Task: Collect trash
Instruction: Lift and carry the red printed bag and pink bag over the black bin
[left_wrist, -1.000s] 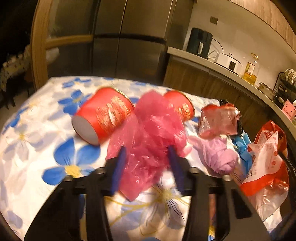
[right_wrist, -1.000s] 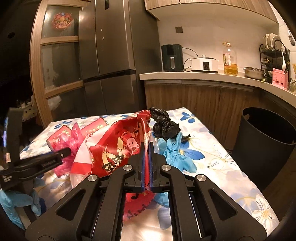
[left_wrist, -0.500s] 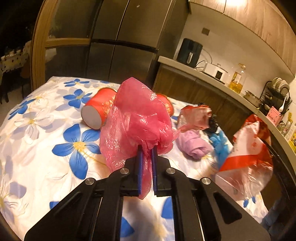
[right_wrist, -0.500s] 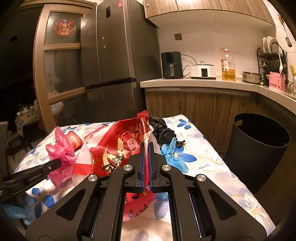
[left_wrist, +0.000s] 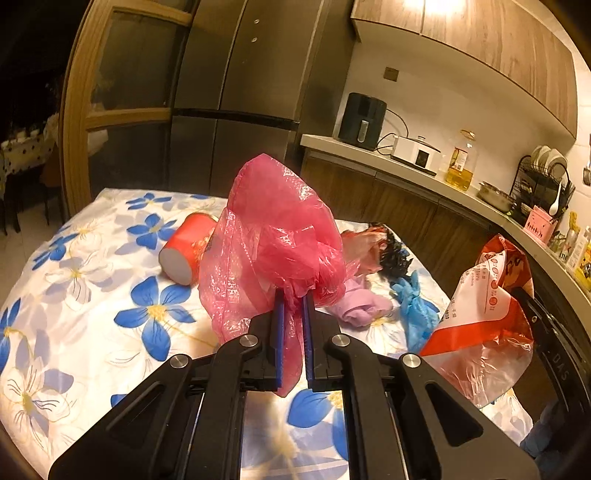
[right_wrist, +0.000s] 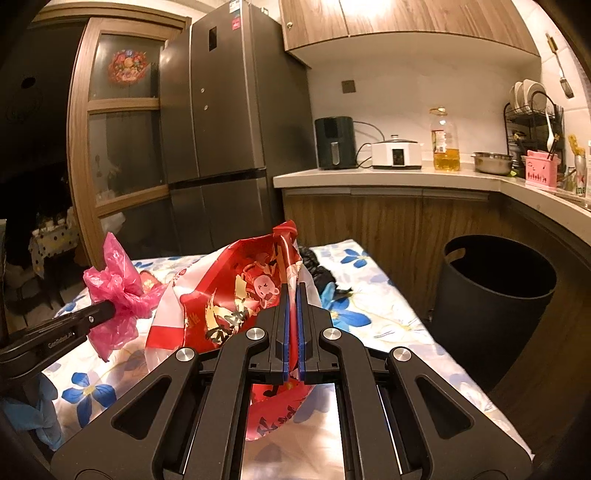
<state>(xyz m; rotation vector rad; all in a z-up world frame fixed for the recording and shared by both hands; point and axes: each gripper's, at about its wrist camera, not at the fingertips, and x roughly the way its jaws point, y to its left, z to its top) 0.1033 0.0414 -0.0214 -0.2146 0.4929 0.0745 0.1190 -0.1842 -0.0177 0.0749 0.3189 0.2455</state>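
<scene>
Both tongs loaded; bin lies off right, nearer right tongs.
Left tongs (left_wrist: 291, 295) pinch pink bag (left_wrist: 273, 236) above bench (left_wrist: 74, 280); right tongs (right_wrist: 291, 291) clamp red printed bag (right_wrist: 229, 295); black bin (right_wrist: 495, 295) stands beyond the bench's right edge.

Both grippers are matte black plastic. The left gripper (left_wrist: 291, 306) and right gripper (right_wrist: 291, 295) share blue finger pads (left_wrist: 279, 332). Silver screws (right_wrist: 257, 334) dot their linkages.

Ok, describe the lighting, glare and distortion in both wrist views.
Left wrist view: warm, dim light; an overexposed ceiling light; glare on the pink plastic bag; the counter bows. Right wrist view: the same amber cast, sharper; a highlight on the red printed bag; the fridge leans.
</scene>
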